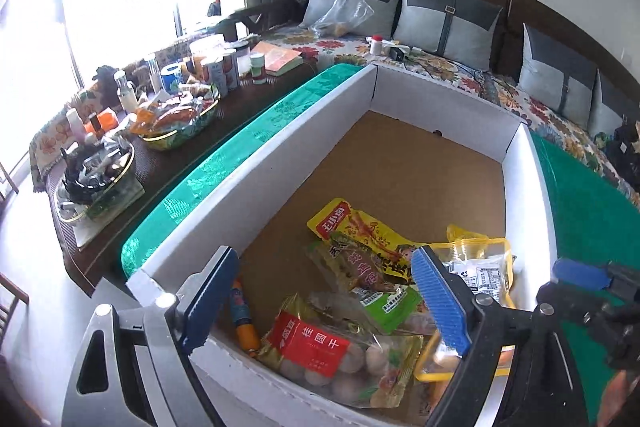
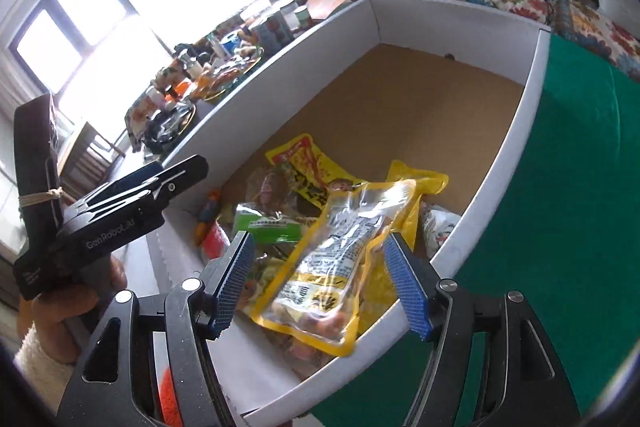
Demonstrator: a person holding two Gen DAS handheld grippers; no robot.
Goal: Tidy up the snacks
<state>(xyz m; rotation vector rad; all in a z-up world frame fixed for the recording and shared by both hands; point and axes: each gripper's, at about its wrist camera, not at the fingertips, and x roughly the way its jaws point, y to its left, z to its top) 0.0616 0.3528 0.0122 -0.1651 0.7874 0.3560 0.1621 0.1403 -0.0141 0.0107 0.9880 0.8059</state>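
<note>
A: Left wrist view first. What does the left claw (image 1: pixel 324 301) show?

B: Jaws spread wide, nothing pinched. Both blue pads hang over the near end of the white cardboard box (image 1: pixel 256 163). No pad touches a packet.

A: What lies under it?

B: Directly below, between the pads, the red-labelled bag of round snacks (image 1: pixel 320 351). Just ahead, a green-labelled packet (image 1: pixel 386 303) and a brownish packet (image 1: pixel 360 267). Further ahead, the yellow packet with red print (image 1: pixel 352 223). Beside the left pad, an orange stick snack (image 1: pixel 244 323) along the box wall. The box sits on the green bench cloth (image 1: pixel 240 143). The right claw (image 1: pixel 580 277) pokes in at the right edge.

A: Right wrist view?

B: Right claw (image 2: pixel 320 281) is parted about halfway. A clear yellow-edged pouch (image 2: pixel 340 259) lies tilted between the pads, over the box's near corner. The right pad is at its edge; the left pad stands clear of it. No firm pinch visible; I cannot tell if the pouch rests on the pile below.

A: Anything else?

B: The left claw (image 2: pixel 160 171) is off to the left, held in a hand (image 2: pixel 72 303), above the box's wall.
</note>
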